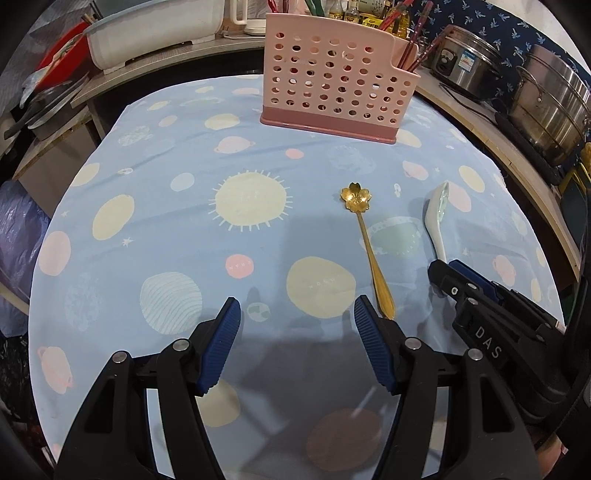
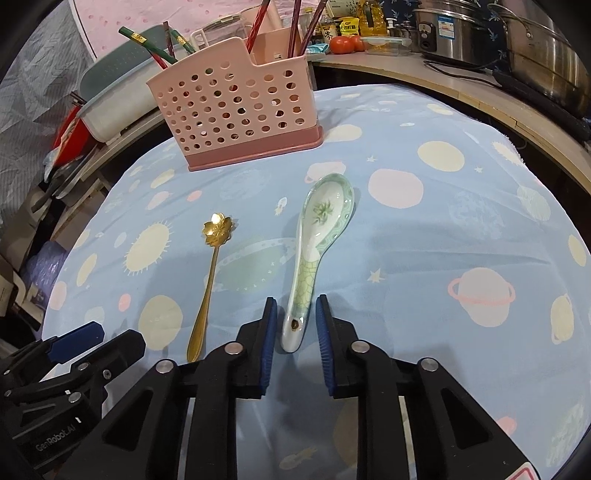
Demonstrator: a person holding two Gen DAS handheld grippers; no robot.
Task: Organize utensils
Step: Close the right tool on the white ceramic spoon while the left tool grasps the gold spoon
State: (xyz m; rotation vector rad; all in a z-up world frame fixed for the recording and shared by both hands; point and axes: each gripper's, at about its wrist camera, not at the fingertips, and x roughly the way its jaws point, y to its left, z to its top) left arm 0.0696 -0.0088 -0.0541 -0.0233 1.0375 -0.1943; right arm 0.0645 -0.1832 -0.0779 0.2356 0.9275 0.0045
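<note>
A gold spoon with a flower-shaped bowl (image 1: 369, 243) (image 2: 210, 273) and a white-and-green ceramic soup spoon (image 1: 437, 218) (image 2: 314, 251) lie side by side on the blue planet-print cloth. A pink perforated utensil holder (image 1: 332, 92) (image 2: 236, 107) stands at the far side with chopsticks (image 2: 258, 26) in it. My left gripper (image 1: 295, 314) is open and empty, just left of the gold spoon's handle end. My right gripper (image 2: 295, 310) (image 1: 458, 284) is open with its jaws on either side of the ceramic spoon's handle end, not closed on it.
A wooden counter (image 2: 443, 81) curves round the back and right with steel pots (image 1: 546, 107), a rice cooker (image 2: 443, 29), bottles and tomatoes (image 2: 343, 44). A white tub (image 1: 147, 33) and clutter stand at the left.
</note>
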